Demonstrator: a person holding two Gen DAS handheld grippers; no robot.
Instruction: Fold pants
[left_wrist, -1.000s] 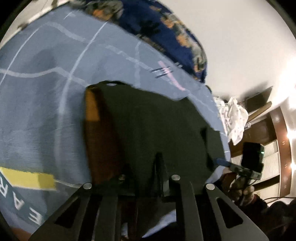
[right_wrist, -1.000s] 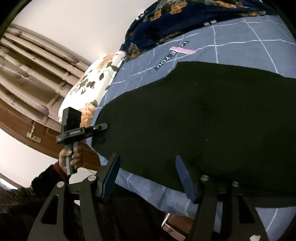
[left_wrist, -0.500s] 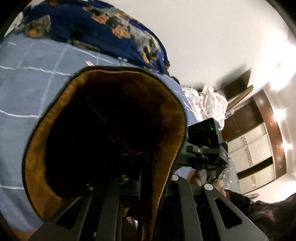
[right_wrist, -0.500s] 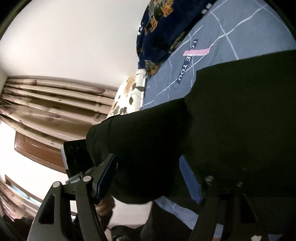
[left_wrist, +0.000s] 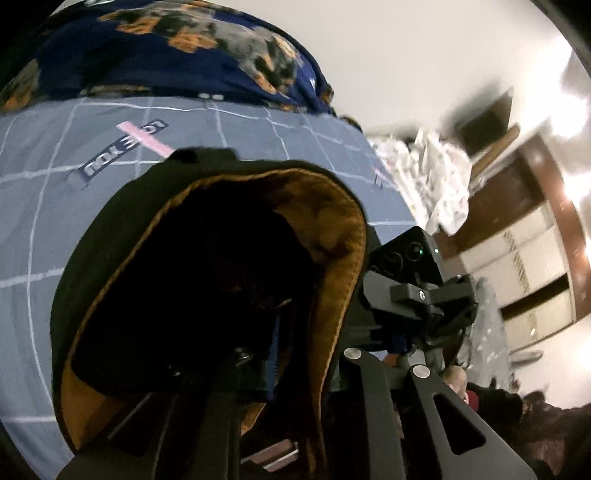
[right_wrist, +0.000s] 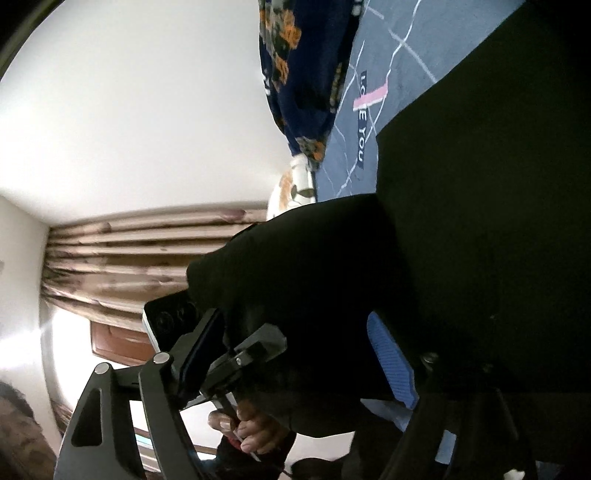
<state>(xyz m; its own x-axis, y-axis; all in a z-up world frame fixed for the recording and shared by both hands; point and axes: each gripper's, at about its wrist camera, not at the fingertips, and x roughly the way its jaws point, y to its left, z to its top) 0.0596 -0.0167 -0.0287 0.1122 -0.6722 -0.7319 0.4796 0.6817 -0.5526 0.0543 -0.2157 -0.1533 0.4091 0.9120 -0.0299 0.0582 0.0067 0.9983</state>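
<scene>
The pants (right_wrist: 480, 184) are black outside with an orange-brown fleece lining (left_wrist: 325, 236) and lie on a blue-grey bed sheet (left_wrist: 55, 206). My left gripper (left_wrist: 266, 354) grips a lifted edge, which curls over its fingers with the lining facing the camera; its jaws are just beginning to open. My right gripper (right_wrist: 295, 347) is close on the right, rolled onto its side. Its jaws are opening wide, blue pad (right_wrist: 391, 362) apart from the cloth. The raised black fold and the left gripper's body (right_wrist: 255, 347) sit between its fingers.
A navy floral quilt (left_wrist: 166, 55) is bunched at the far side of the bed. White cloth (left_wrist: 439, 184) is heaped past the bed's right corner, near a brown wardrobe (left_wrist: 535, 258). Striped curtains (right_wrist: 129, 258) hang on the other side. A person's hand (right_wrist: 251, 428) holds the left gripper.
The left gripper has lifted the pants' edge and carried it towards the right gripper, turning the lining up. The right gripper has rolled sideways and spread its jaws wider.
</scene>
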